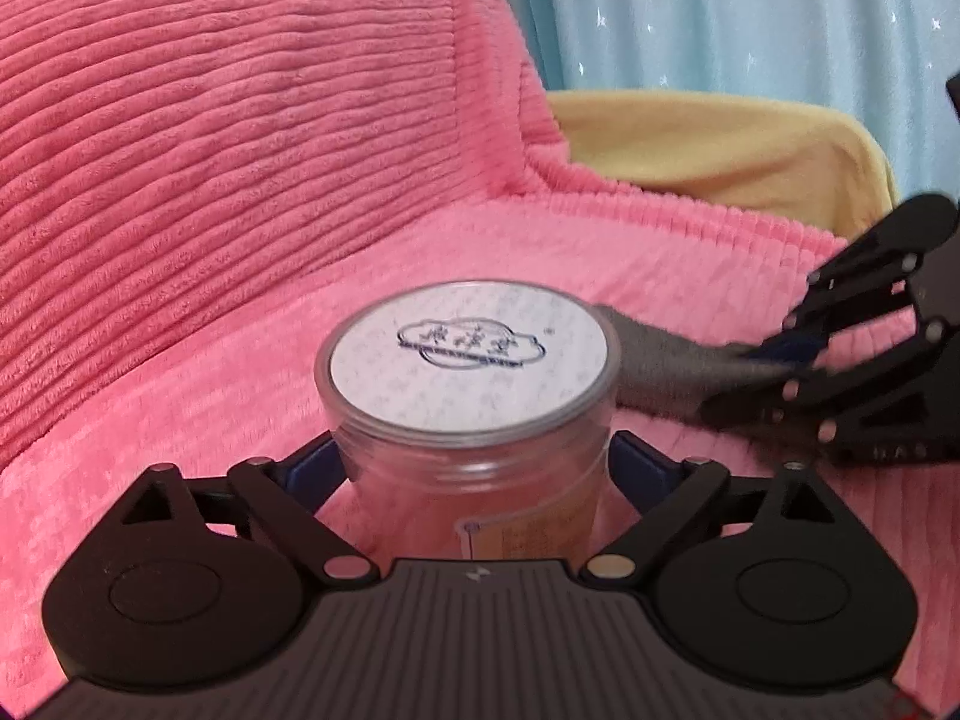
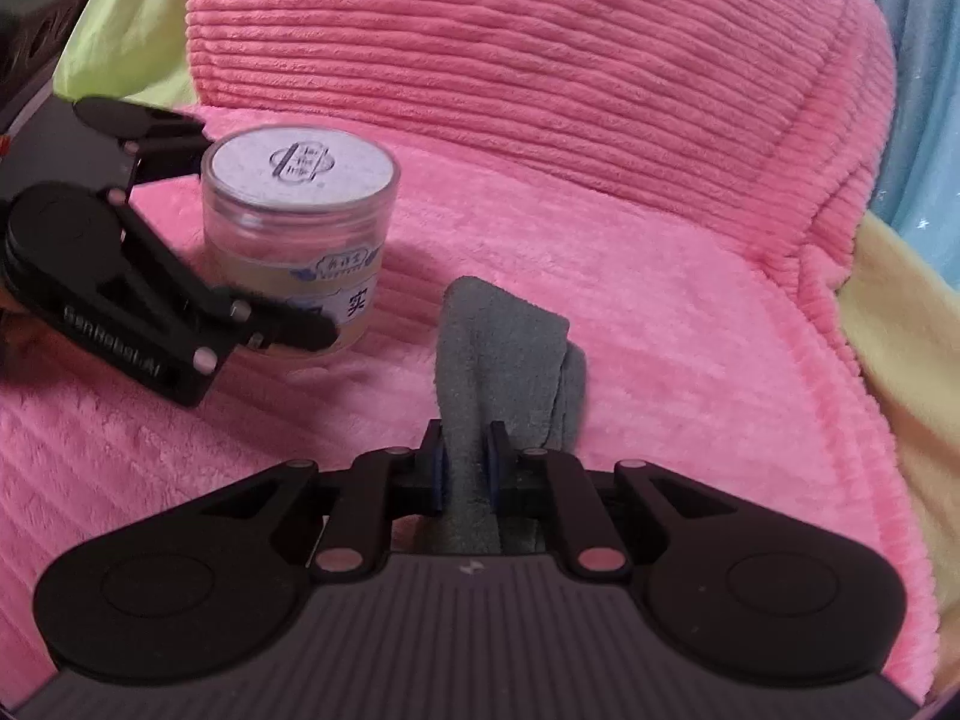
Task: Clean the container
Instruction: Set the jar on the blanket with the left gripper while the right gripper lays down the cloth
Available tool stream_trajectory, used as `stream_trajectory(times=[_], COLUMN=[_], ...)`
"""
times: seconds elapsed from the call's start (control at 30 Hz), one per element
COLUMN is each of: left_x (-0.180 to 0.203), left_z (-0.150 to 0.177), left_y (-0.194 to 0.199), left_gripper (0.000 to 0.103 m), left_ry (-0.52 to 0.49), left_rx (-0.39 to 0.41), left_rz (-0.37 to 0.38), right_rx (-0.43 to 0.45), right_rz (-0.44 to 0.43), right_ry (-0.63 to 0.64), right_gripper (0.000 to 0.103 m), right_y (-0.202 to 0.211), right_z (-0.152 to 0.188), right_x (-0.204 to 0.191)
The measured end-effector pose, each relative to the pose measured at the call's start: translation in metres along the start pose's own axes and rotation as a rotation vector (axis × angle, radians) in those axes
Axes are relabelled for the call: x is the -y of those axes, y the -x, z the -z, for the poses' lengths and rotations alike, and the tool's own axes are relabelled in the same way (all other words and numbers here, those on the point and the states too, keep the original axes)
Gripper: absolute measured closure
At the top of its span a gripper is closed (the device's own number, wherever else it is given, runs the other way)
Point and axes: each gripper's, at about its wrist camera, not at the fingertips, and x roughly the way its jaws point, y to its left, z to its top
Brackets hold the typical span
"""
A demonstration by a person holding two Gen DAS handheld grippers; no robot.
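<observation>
Seat: a sofa under a pink ribbed plush cover (image 1: 210, 138), its backrest rising behind.
Beside it: a yellow cloth (image 1: 708, 144) on one side and a light green cloth (image 2: 138, 24) on the other.
Behind: pale blue curtain (image 1: 750, 12) with small white stars.
Light: soft, even.

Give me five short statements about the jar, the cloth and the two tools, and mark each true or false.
1. The right tool is clamped on the grey cloth. True.
2. The jar has its lid off. False: the white-topped lid is on.
3. The jar stands on a pink blanket. True.
4. The cloth is draped over the jar's lid. False: it sits beside the jar.
5. The left tool is away from the jar. False: the jar stands between its fingers.
</observation>
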Motion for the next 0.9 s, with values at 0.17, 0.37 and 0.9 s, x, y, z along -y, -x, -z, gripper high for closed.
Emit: stream_trajectory(times=[0.17, 0.37, 0.9], left_x=[0.005, 0.004, 0.001], left_z=[-0.001, -0.004, 0.011], left_y=[0.012, 0.028, 0.083], left_gripper=[0.004, 0.003, 0.0], left_ry=[-0.04, -0.036, 0.244], left_rx=[-0.013, -0.034, -0.13], left_rz=[-0.021, -0.042, -0.05], right_rx=[0.029, 0.022, 0.032], right_rz=[0.033, 0.072, 0.026], right_ry=[0.0, -0.02, -0.616], right_gripper=[0.094, 0.094, 0.094], right_y=[0.024, 0.038, 0.097], right_z=[-0.005, 0.0, 0.027], right_x=[-0.005, -0.007, -0.014])
